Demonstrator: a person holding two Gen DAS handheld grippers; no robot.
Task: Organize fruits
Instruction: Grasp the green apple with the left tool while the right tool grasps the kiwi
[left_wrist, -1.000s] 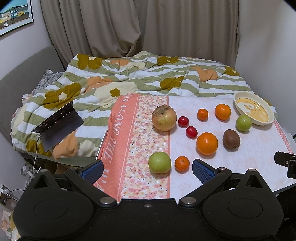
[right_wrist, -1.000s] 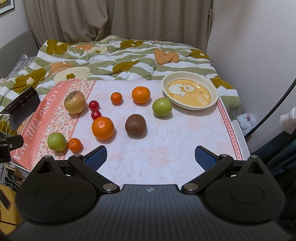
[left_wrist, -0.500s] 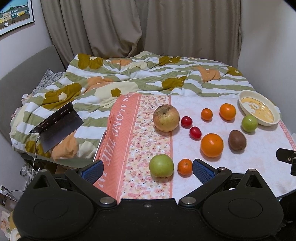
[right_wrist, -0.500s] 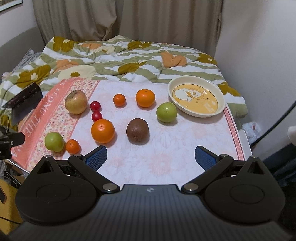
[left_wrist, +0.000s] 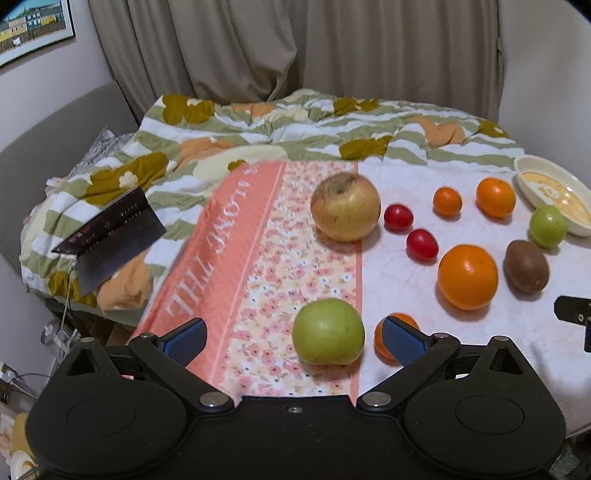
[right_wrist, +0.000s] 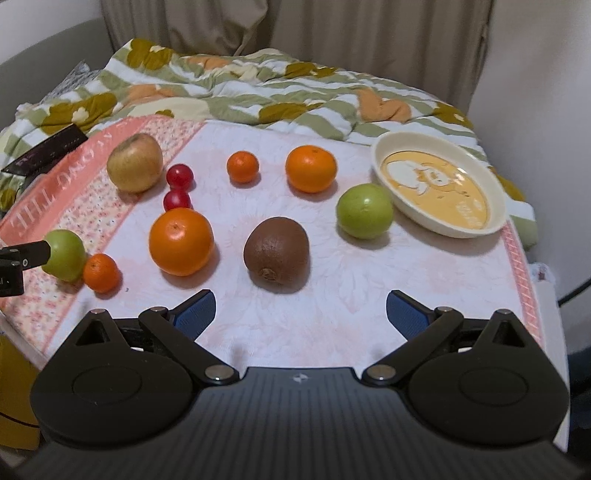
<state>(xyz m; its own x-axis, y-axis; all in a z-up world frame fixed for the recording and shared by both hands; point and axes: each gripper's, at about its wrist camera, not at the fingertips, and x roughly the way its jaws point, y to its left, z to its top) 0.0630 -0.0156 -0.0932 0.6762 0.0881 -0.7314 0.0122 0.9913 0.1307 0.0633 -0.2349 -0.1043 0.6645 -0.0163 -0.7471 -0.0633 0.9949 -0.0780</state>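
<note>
The tabletop (right_wrist: 332, 302) is carrying everything. The dish (right_wrist: 439, 184) is sitting at two o'clock, empty. The left hand-held gripper (left_wrist: 293, 334) is hanging released around a green apple (left_wrist: 328, 331). The right hand-held gripper (right_wrist: 300, 312) is hanging released, the kiwi (right_wrist: 276, 254) lying just ahead at twelve o'clock.

A cloth-covered surface (right_wrist: 332, 295) fills mid-frame. On it lie scattered fruits: a kiwi (right_wrist: 276, 254) at centre and a large orange (right_wrist: 181, 240) to its left. A cream bowl (right_wrist: 439, 184) sits upper right.
</note>
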